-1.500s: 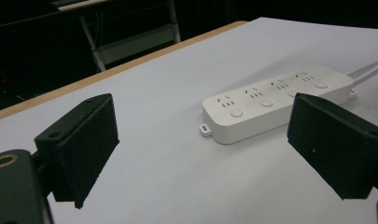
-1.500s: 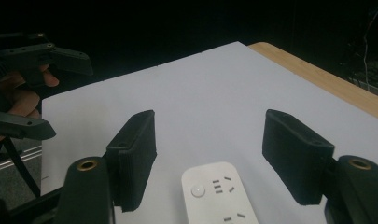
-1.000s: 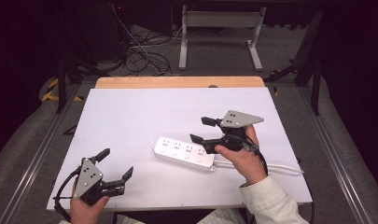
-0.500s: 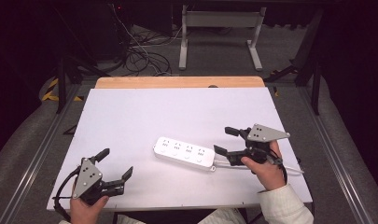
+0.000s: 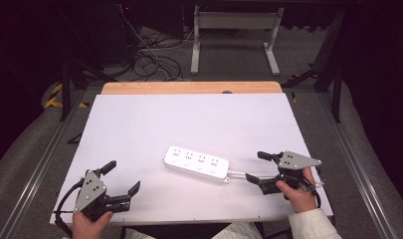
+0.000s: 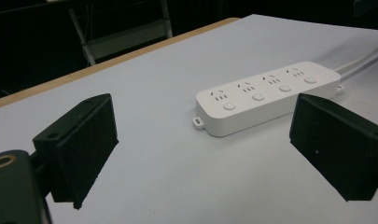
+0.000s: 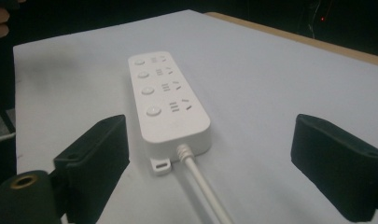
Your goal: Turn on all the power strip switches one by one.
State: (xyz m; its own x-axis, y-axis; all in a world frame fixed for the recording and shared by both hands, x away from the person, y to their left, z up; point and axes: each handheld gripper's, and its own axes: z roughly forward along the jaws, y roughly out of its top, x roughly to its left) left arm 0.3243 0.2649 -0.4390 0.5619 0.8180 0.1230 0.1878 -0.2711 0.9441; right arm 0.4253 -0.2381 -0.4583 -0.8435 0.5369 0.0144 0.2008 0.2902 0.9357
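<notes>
Since the earlier frames the right tool (image 5: 259,167) has come down and away from the power strip's (image 5: 196,163) top toward the worktop's (image 5: 139,124) right front corner, and its jaws have just been opening, with nothing but the white cable (image 5: 237,174) lying between them. The left tool (image 5: 123,177) has kept its place near the front left corner.

The power strip lies flat a little right of the worktop's middle, slanted, its cable running off toward the right edge. Behind it and to its left the white surface is bare up to the wooden strip (image 5: 189,88) along the far edge. The front edge lies close under both hands, and a metal rail (image 5: 40,164) runs along each side of the worktop.

In the right gripper view the right tool's jaws stand wide apart on either side of the strip's cable end (image 7: 170,116), pressing on nothing. In the left gripper view the left tool's jaws are also spread wide and empty, with the strip (image 6: 270,93) ahead of them and well apart.
</notes>
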